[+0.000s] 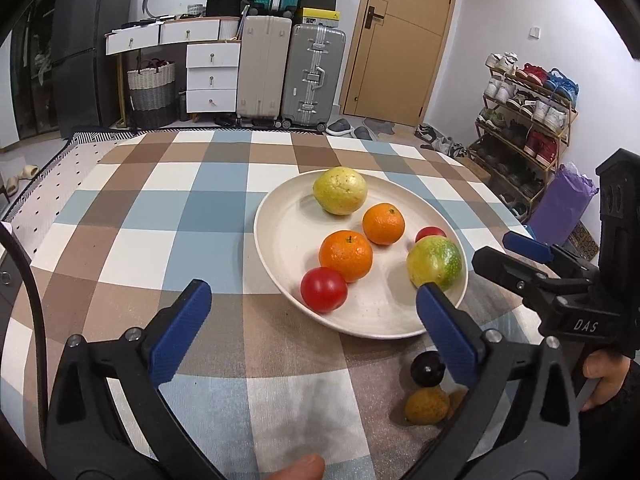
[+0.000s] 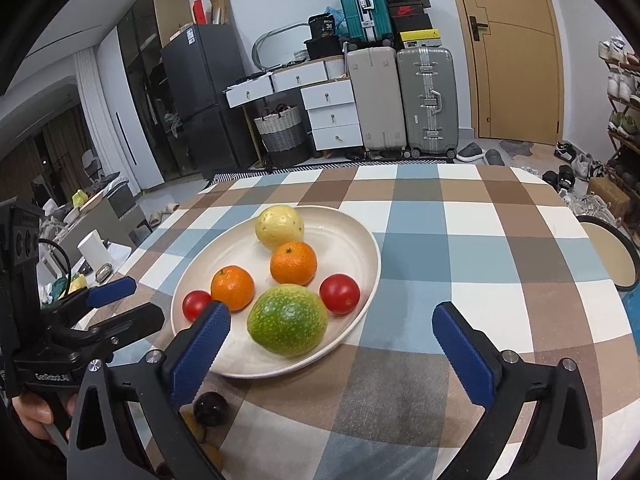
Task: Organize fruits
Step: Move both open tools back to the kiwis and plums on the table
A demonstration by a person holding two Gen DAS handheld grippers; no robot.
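A white plate [image 1: 280, 216] [image 2: 360, 240] on the checked tablecloth holds a yellow fruit [image 1: 339, 191] [image 2: 279, 227], two oranges [image 1: 345, 255] [image 1: 383, 223] [image 2: 232, 288] [image 2: 293, 262], two tomatoes [image 1: 323, 289] [image 1: 430, 234] [image 2: 339, 293] [image 2: 195, 304] and a green-yellow fruit [image 1: 434, 261] [image 2: 287, 320]. A dark round fruit [image 1: 427, 367] [image 2: 210, 409] and a dull orange fruit [image 1: 426, 405] lie on the cloth beside the plate's near edge. My left gripper [image 1: 312, 304] is open and empty, near the plate. My right gripper [image 2: 332, 328] is open and empty at the plate's near rim.
The right gripper [image 1: 516, 252] shows at the right of the left wrist view, the left gripper [image 2: 116, 300] at the left of the right wrist view. Suitcases [image 1: 288, 76], drawers [image 1: 212, 76] and a shoe rack [image 1: 528, 120] stand beyond the table.
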